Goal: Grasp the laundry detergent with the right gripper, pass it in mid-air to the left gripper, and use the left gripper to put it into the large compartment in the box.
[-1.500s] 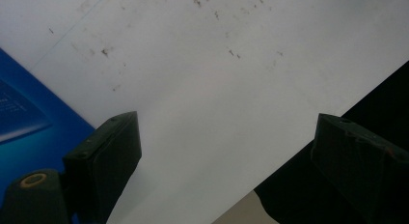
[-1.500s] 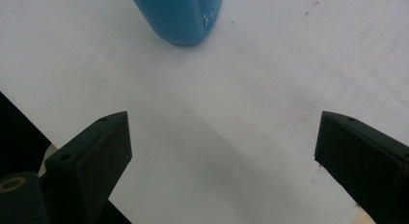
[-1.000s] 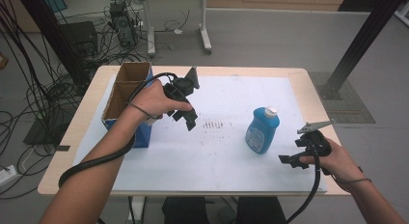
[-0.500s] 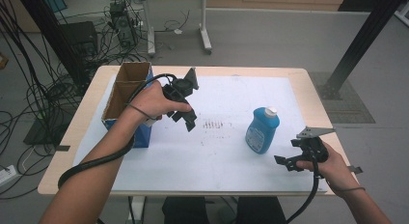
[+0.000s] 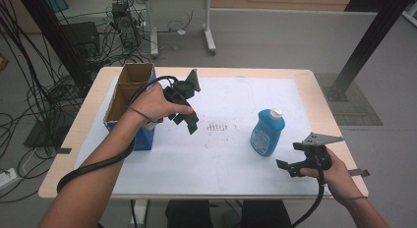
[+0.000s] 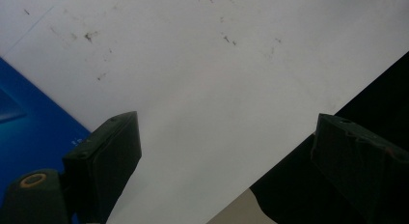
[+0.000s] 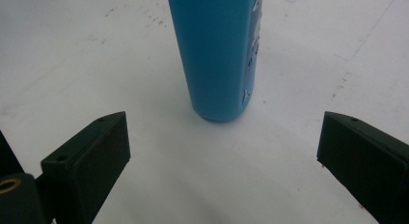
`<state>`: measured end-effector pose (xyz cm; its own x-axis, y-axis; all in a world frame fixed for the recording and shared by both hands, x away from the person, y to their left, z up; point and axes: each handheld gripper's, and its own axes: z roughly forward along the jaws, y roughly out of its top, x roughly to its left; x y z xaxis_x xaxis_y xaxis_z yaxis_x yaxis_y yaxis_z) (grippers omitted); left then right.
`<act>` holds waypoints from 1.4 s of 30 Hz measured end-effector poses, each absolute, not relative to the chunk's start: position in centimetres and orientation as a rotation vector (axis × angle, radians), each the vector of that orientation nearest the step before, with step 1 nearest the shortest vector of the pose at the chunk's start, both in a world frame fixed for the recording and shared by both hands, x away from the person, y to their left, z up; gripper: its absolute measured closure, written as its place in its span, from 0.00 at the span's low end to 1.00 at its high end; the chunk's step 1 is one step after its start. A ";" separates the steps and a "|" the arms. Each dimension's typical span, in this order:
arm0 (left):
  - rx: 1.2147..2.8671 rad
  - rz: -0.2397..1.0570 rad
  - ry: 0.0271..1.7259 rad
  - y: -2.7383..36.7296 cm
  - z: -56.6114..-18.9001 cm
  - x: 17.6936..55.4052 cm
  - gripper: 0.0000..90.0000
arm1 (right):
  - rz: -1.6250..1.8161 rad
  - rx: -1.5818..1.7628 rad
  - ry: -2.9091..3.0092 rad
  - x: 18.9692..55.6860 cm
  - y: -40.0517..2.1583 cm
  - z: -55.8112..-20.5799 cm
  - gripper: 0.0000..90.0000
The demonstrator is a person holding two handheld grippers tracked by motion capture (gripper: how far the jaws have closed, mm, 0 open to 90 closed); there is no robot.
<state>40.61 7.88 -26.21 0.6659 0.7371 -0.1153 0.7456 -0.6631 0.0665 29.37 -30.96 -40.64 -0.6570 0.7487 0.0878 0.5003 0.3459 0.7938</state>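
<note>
A blue bottle with a white cap stands upright on the white sheet, right of the middle. My right gripper is open near the front right corner and points at the bottle, which stands a short way ahead of its jaws, untouched. My left gripper hangs above the sheet just right of an open cardboard box with blue sides. It is open with nothing between its jaws and looks down at the sheet beside the box's blue wall.
The white sheet covers most of the wooden table. Faint dark marks lie on the sheet between the grippers. A cable trails from each gripper toward the near edge. Desks, cables and a black post stand on the floor beyond.
My right gripper has shifted slightly toward the table's near edge. The left gripper, the bottle and the box have stayed where they were.
</note>
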 end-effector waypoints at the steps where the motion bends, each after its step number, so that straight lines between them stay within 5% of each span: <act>1: 2.764 -0.120 1.241 8.0 -26.2 40.6 0.12 | 1.225 1.114 2.313 29.3 -30.9 -40.7 0.05; 42: 2.744 -0.124 1.237 8.4 -25.9 40.0 0.12 | 1.378 1.057 2.093 28.3 -29.4 -43.2 0.02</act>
